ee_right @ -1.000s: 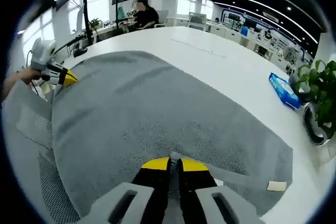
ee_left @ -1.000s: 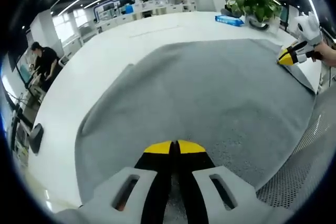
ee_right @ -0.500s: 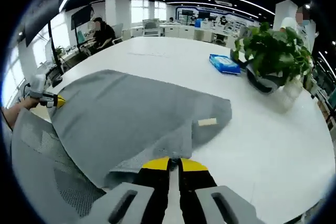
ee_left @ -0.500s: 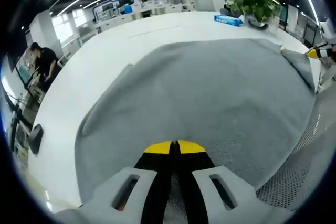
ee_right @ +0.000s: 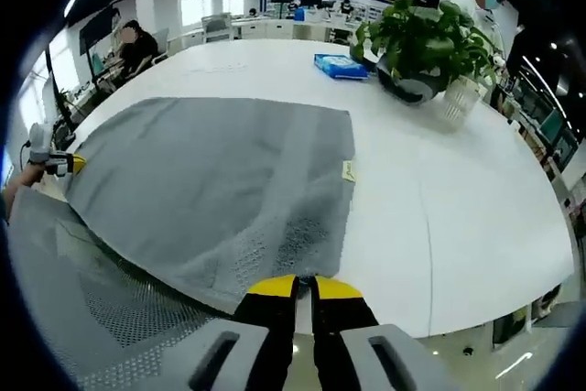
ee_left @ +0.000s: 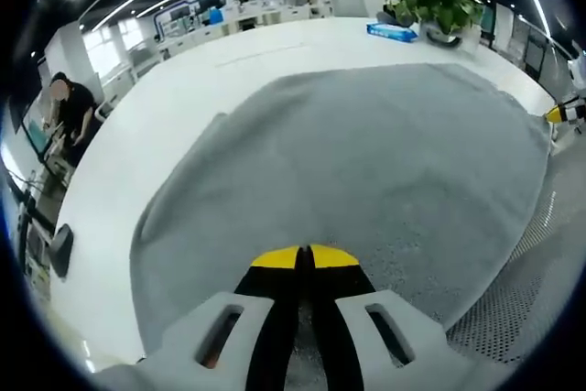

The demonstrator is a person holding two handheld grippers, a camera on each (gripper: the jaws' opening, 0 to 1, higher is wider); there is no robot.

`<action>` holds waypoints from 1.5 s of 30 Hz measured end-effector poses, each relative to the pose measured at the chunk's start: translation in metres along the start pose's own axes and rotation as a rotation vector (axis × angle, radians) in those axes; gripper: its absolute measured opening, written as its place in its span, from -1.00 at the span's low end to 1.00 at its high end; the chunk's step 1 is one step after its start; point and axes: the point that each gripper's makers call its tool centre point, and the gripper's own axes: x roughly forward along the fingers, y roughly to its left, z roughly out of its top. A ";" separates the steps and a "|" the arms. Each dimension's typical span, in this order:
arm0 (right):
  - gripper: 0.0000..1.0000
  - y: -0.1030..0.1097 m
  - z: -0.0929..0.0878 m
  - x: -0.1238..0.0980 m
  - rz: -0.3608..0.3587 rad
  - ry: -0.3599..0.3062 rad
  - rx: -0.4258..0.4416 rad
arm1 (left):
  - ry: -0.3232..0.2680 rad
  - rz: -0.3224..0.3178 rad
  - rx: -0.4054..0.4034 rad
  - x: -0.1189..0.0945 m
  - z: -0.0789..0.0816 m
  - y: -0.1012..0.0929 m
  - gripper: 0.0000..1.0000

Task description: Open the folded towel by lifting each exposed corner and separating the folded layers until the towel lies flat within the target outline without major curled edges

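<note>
White table (ee_right: 458, 217) bears the grey towel (ee_right: 220, 180), its near edge overhanging.

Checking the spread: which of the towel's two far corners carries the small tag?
The far corner of the towel pointing toward the potted plant; its pale tag sticks out there. The other far corner is bare.

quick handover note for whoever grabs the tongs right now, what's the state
Left tongs: shut on the near edge of the gray towel.
Right tongs: shut on the towel's other near corner, at the edge of the white table.
Towel: spread open over the table, one layer as far as visible, its tag at the right edge.
Left: check for an outline, none visible; smooth edges, release.
</note>
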 end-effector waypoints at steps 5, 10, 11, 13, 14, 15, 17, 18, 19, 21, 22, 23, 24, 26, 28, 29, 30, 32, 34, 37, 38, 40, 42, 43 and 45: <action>-0.94 -0.006 -0.015 0.006 -0.026 0.036 -0.012 | 0.001 -0.011 -0.001 0.000 0.001 0.000 -0.96; -0.74 0.000 -0.009 0.003 0.030 0.013 0.083 | 0.017 -0.068 -0.068 -0.003 0.007 0.005 -0.87; -0.68 -0.001 0.001 -0.002 0.030 -0.031 0.120 | -0.016 -0.078 -0.061 -0.006 0.016 0.007 -0.87; -0.61 -0.002 0.022 -0.012 0.029 -0.110 0.134 | -0.129 -0.055 -0.089 -0.014 0.048 0.023 -0.87; -0.62 0.001 0.034 -0.014 0.040 -0.145 0.092 | -0.172 -0.053 -0.098 -0.018 0.062 0.031 -0.87; -0.68 0.003 0.041 -0.015 0.044 -0.157 0.071 | -0.235 -0.045 -0.125 -0.020 0.084 0.043 -0.87; -1.00 0.014 0.050 -0.008 0.074 -0.149 0.000 | -0.289 -0.025 -0.177 -0.016 0.113 0.066 -0.89; -1.00 0.016 0.051 -0.002 0.083 -0.137 -0.010 | -0.275 -0.018 -0.188 -0.010 0.120 0.074 -0.93; -1.00 0.024 0.047 0.008 0.114 -0.092 -0.006 | -0.255 -0.003 -0.193 -0.003 0.125 0.083 -0.96; -1.00 0.031 0.050 0.018 0.115 -0.098 -0.009 | -0.237 0.023 -0.181 0.016 0.141 0.099 -0.98; -1.00 0.032 0.050 0.020 0.116 -0.099 -0.012 | -0.218 0.030 -0.165 0.029 0.146 0.105 -0.99; -1.00 0.037 0.049 0.024 0.123 -0.089 -0.010 | -0.179 0.037 -0.157 0.037 0.144 0.108 -0.99; -1.00 0.040 0.048 0.026 0.132 -0.084 -0.010 | -0.145 0.012 -0.139 0.051 0.144 0.106 -0.99; -1.00 0.046 0.043 0.032 0.144 -0.062 -0.013 | -0.093 -0.008 -0.128 0.067 0.140 0.102 -0.99; -1.00 0.050 0.033 0.037 0.147 -0.020 -0.030 | -0.002 -0.039 -0.066 0.088 0.127 0.092 -0.99; -1.00 0.051 0.028 0.037 0.153 0.005 -0.042 | 0.012 -0.041 -0.046 0.092 0.125 0.091 -0.99; -1.00 0.050 0.026 0.037 0.152 0.016 -0.042 | 0.034 -0.051 -0.013 0.097 0.121 0.088 -0.99; -1.00 0.048 0.023 0.038 0.148 0.018 -0.047 | 0.074 -0.087 -0.007 0.110 0.113 0.079 -0.99; -1.00 0.050 0.017 0.039 0.150 0.051 -0.070 | 0.083 -0.070 0.017 0.117 0.112 0.081 -0.99; -1.00 0.053 0.007 0.041 0.159 0.106 -0.094 | 0.079 -0.056 0.054 0.123 0.113 0.089 -0.99; -1.00 0.052 0.003 0.041 0.160 0.121 -0.091 | 0.066 -0.055 0.045 0.125 0.116 0.092 -0.99; -1.00 0.052 0.007 0.044 0.159 0.096 -0.062 | 0.067 -0.051 0.037 0.126 0.118 0.099 -0.99; -1.00 0.052 0.007 0.041 0.155 0.097 -0.058 | 0.059 -0.033 0.058 0.127 0.118 0.108 -0.99; -1.00 0.053 0.007 0.041 0.152 0.098 -0.061 | 0.061 -0.022 0.063 0.127 0.118 0.113 -0.99; -1.00 0.054 0.007 0.041 0.145 0.105 -0.089 | 0.066 -0.008 0.072 0.127 0.119 0.121 -0.99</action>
